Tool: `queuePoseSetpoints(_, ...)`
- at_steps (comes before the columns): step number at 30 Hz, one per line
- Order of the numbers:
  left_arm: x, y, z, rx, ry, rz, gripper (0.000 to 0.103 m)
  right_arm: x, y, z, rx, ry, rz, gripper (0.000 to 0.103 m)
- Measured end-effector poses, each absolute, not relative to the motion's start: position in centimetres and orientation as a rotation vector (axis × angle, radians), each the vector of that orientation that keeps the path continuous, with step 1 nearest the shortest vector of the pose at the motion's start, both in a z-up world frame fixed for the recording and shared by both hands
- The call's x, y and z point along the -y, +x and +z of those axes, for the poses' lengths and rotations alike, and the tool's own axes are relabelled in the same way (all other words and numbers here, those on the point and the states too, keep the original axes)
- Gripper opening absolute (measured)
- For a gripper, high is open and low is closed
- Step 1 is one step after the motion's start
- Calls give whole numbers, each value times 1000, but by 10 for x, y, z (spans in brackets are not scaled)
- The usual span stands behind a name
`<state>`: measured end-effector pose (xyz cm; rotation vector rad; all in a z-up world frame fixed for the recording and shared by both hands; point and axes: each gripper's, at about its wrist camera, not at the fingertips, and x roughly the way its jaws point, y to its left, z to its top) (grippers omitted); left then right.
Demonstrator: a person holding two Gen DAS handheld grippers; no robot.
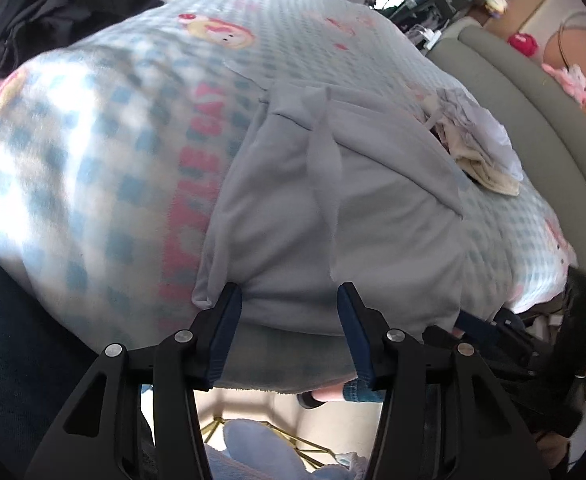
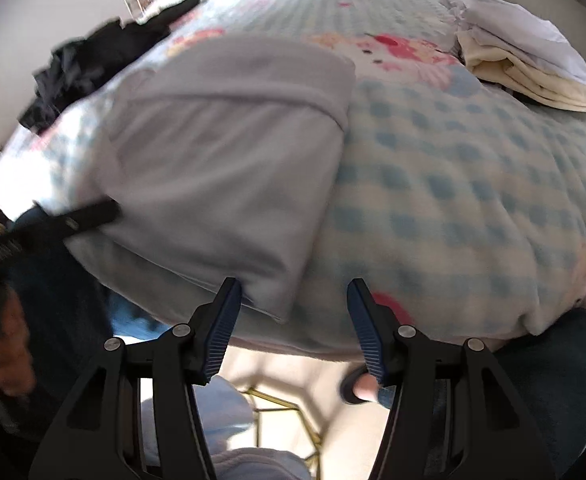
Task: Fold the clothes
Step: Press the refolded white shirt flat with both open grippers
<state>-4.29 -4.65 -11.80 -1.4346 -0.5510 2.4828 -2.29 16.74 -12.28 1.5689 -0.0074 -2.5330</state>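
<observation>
Left wrist view showed the left gripper (image 1: 289, 300) pointing steeply down at the near edge of a grey garment (image 1: 333, 208) spread on a bed with a blue-checked blanket (image 1: 105, 184). Its jaws stood about half open with nothing pinched; the near hem lay between the fingertips, and whether the left finger touched the cloth could not be told. Right wrist view showed the right gripper (image 2: 293, 300) set likewise, jaws about half open and empty, with the near right corner of the same grey garment (image 2: 221, 168) just inside its left finger. The garment lay partly folded: its far part appeared turned over on itself, and a narrow strap or drawstring ran down its middle. The left gripper (image 2: 93, 216) was visible at the garment's left edge in the right wrist view. A stack of folded clothes (image 2: 525, 72) sat well apart toward the far right, and a heap of dark clothes (image 2: 93, 60) lay at the far left. The step in hand was judged to be the approach for taking both near corners before the next fold. The next move would call for lowering each gripper until one finger slid under the hem, closing both on the cloth, then carrying the near edge evenly toward the far edge so the layers stayed aligned.
</observation>
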Motion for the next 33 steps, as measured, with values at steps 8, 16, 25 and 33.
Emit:
queuePoseSetpoints(8, 57, -34, -107, 539, -1363, 2610, 52, -189, -22, -124, 53, 1596, -2559, 57)
queuePoseSetpoints(16, 72, -41, -114, 741, -1336, 2493, 54, -218, -22, -112, 286, 1586, -2533, 57)
queuePoseSetpoints(25, 71, -46, -127, 698, -1501, 2632, 58, -175, -33, -123, 157, 1581, -2440, 57)
queuePoseSetpoints(33, 77, -36, -106, 730, -1312, 2741, 56, -193, -18, -121, 226, 1691, -2450, 58)
